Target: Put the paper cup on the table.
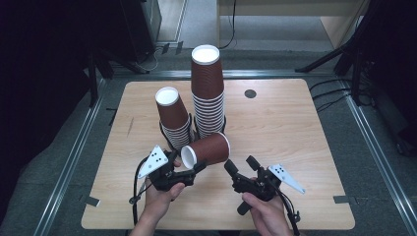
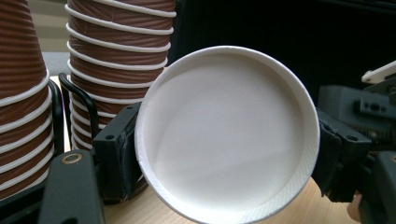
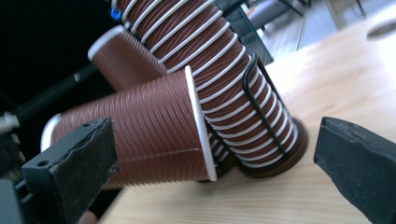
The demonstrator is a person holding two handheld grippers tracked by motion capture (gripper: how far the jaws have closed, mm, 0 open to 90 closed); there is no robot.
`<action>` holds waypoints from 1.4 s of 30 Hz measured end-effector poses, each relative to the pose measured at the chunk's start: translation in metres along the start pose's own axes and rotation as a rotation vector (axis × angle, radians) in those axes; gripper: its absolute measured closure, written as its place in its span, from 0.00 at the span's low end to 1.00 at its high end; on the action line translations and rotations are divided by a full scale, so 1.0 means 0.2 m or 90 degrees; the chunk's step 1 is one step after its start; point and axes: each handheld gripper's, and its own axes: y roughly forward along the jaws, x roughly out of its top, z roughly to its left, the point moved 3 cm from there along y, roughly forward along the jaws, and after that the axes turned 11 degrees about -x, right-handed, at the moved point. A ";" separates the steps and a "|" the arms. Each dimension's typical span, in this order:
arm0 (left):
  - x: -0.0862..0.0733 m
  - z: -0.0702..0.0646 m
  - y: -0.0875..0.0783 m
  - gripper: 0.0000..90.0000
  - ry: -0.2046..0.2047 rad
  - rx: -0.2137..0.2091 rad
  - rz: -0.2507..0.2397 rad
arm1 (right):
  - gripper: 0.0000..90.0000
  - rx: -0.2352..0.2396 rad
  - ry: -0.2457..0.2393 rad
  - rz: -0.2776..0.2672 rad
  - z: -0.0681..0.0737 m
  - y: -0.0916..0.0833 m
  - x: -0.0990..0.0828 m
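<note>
1. Left hand-held gripper (image 1: 195, 166): jaws clamped across the rim of a single brown ripple cup (image 1: 206, 150). The left gripper view looks straight into the white mouth (image 2: 224, 135), with a pad on either side of the rim. A rim grip probably avoids crushing the wall.
2. The cup lies on its side, lifted off the desk (image 1: 295, 142), mouth toward the person and base pointing away toward the stacks. My read: freshly separated or being presented for a hand-over.
3. Right hand-held gripper (image 1: 242, 164): jaws spread wide, nothing between them, just right of the cup. The right gripper view shows the cup's ribbed wall (image 3: 149, 126) beside one pad and bare desk in the gap. It looks lined up to take the body.
4. Short stack (image 1: 173, 115) and tall stack (image 1: 207, 93): cups nested upside down, each standing in a black wire holder (image 3: 261, 107) on a round base. The holders likely keep the columns from toppling; the short one leans left.
5. Both stacks sit mid-desk, just behind the held cup, so reach is short. Round grommet (image 1: 250, 93) far right, not involved.
</note>
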 end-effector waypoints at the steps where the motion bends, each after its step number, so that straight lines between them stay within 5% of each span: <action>1: 0.00 0.00 0.00 0.26 0.001 0.000 -0.001 | 0.00 0.003 0.023 0.004 0.00 0.00 0.00; 8: -0.01 -0.02 0.01 0.26 0.006 -0.001 0.000 | 0.00 0.025 0.134 0.025 0.05 0.00 -0.04; 14: -0.02 -0.02 0.03 0.26 0.010 -0.002 -0.004 | 0.00 0.026 0.287 0.069 0.05 0.01 -0.07; 22: -0.04 -0.03 0.04 0.26 0.012 -0.001 -0.010 | 0.00 0.038 0.429 0.079 0.07 0.05 -0.09; 28: -0.04 -0.05 0.04 0.26 0.018 -0.002 -0.015 | 0.00 0.035 0.484 0.092 0.11 0.07 -0.11; 42: -0.04 -0.07 0.04 0.26 0.031 -0.008 -0.017 | 0.00 0.003 0.529 0.103 0.16 0.15 -0.10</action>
